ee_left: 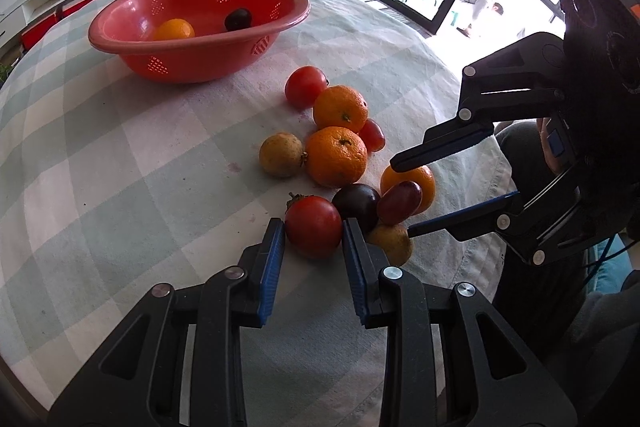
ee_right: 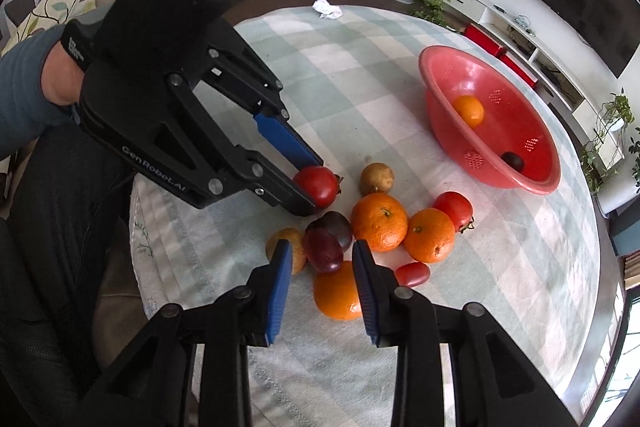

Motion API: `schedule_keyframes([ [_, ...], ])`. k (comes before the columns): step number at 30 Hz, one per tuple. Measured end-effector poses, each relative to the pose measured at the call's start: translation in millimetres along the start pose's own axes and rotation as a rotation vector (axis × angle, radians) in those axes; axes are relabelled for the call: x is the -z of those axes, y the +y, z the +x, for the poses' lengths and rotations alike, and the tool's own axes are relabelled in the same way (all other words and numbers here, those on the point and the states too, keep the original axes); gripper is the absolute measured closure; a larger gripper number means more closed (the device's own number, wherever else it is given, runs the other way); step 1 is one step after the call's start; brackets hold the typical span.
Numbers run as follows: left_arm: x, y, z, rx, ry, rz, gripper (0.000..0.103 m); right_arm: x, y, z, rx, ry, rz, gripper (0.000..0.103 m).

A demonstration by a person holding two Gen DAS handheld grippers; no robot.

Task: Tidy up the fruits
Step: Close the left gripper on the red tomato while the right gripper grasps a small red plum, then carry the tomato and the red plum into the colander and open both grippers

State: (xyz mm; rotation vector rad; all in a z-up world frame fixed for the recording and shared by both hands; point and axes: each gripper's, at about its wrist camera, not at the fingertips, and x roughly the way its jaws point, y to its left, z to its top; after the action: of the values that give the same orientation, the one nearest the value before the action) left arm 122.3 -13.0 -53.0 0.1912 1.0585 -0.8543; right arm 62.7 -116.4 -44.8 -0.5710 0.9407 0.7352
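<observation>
On the desk (ee_left: 120, 155) by the fruit pile | my left tongs (ee_left: 314, 227) squeeze a red tomato (ee_left: 313, 225) | right tongs (ee_right: 322, 259) apart around a dark plum (ee_right: 325, 249) | next: lift tomato into the red bowl (ee_left: 200, 39).

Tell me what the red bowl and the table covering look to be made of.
Red bowl: likely moulded plastic, smooth with a slight sheen; light glows through its punched drain holes. Table covering: woven cloth, matte, pale green and white checks, with a stitched hem at its hanging edge.

Checked tablecloth (ee_left: 120, 155) bears colander (ee_left: 132, 39) and fruit (ee_left: 336, 155).
</observation>
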Motion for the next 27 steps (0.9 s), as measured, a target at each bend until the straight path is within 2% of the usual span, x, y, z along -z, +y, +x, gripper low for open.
schedule_keyframes([
  [9, 2.1, 3.0, 0.2, 0.018, -0.010, -0.007, 0.075, -8.6, -2.4, 6.6, -0.063, 0.059, -0.091, 0.071],
  [15, 2.3, 3.1, 0.4, 0.023, -0.012, -0.008, 0.075, -13.6, -3.3, 10.0, -0.104, 0.089, -0.126, 0.082],
  [21, 2.5, 2.9, 0.1, 0.023, -0.014, -0.007, 0.075, -16.8, -5.4, 11.5, -0.118, 0.081, -0.113, 0.083],
  [27, 2.7, 2.8, -3.2, 0.025, -0.030, -0.014, 0.075, -16.2, -10.9, 0.3, -0.116, 0.031, -0.073, 0.083],
])
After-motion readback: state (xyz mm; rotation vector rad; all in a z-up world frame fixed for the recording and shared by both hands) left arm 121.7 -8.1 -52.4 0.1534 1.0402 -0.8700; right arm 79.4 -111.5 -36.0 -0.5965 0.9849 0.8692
